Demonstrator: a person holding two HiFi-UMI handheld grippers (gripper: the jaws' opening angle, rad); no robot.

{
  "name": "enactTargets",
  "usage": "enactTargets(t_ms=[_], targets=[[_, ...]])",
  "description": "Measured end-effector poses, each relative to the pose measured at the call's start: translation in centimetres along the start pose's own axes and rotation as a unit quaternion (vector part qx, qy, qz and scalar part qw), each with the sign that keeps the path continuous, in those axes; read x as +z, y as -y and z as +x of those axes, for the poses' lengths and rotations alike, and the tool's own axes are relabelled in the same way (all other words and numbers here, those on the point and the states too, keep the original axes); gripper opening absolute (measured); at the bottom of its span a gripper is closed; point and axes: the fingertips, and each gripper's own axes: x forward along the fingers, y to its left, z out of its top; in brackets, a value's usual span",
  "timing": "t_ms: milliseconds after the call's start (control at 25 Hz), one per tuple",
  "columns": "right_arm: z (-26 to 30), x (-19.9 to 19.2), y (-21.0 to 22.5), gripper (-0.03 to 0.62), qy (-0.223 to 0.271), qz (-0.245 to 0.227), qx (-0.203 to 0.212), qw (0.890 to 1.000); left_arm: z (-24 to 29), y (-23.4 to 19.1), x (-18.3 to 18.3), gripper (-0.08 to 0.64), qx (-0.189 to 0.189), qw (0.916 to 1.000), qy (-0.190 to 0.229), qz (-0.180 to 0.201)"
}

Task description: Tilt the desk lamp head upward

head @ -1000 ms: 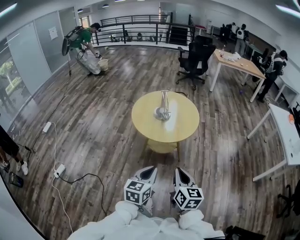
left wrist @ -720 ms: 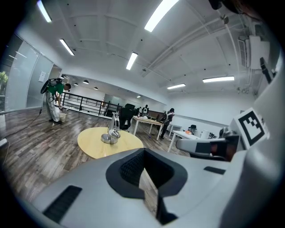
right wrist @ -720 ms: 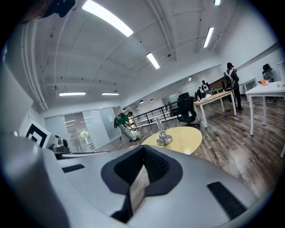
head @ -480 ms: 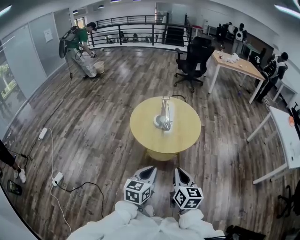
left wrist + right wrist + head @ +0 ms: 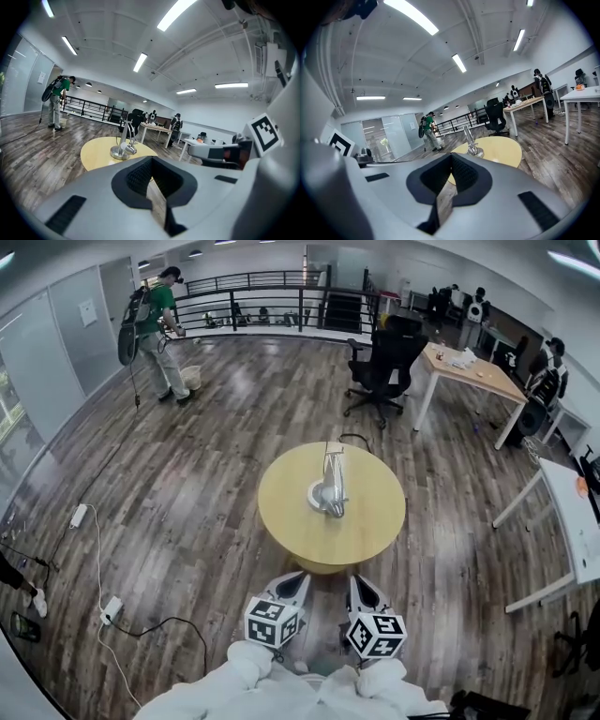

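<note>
A silver desk lamp (image 5: pixel 329 486) stands on a round yellow table (image 5: pixel 366 521), its round base in the middle and its head drooping low over the tabletop. The lamp (image 5: pixel 123 143) also shows in the left gripper view and, as a small lamp (image 5: pixel 470 141), in the right gripper view. Both grippers hang close to the person's body, well short of the table. My left gripper (image 5: pixel 294 588) is shut and holds nothing. My right gripper (image 5: pixel 362 591) is shut too, empty, beside the left.
A black office chair (image 5: pixel 384 362) and a white-legged wooden desk (image 5: pixel 469 367) stand beyond the table. Another white table (image 5: pixel 570 512) is at the right. A power strip and cable (image 5: pixel 111 608) lie on the wooden floor at left. A person in green (image 5: pixel 155 329) stands far left.
The view has closed in on the round table, which now sits nearer the grippers. The far person in green has straightened up. Both grippers stay shut.
</note>
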Motion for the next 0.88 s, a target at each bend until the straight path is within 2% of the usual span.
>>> enactTargets(t_ms=[320,640,880], targets=[[3.8,0.4,1.1,0.012,-0.005,0.008,-0.009,1.0,2.7,-2.1,0.7,-0.002,-0.008,0.9999,-0.01,-0.004],[9.8,1.5,3.3,0.012,-0.01,0.014,-0.003,1.0,7.3,-5.8,2.7,-0.002,0.007,0.9999,-0.014,0.0],[15.5,3.3,5.0,0.012,-0.018,0.011,0.016,1.0,11.9,-8.9,4.6,-0.002,0.023,0.9996,-0.017,-0.005]])
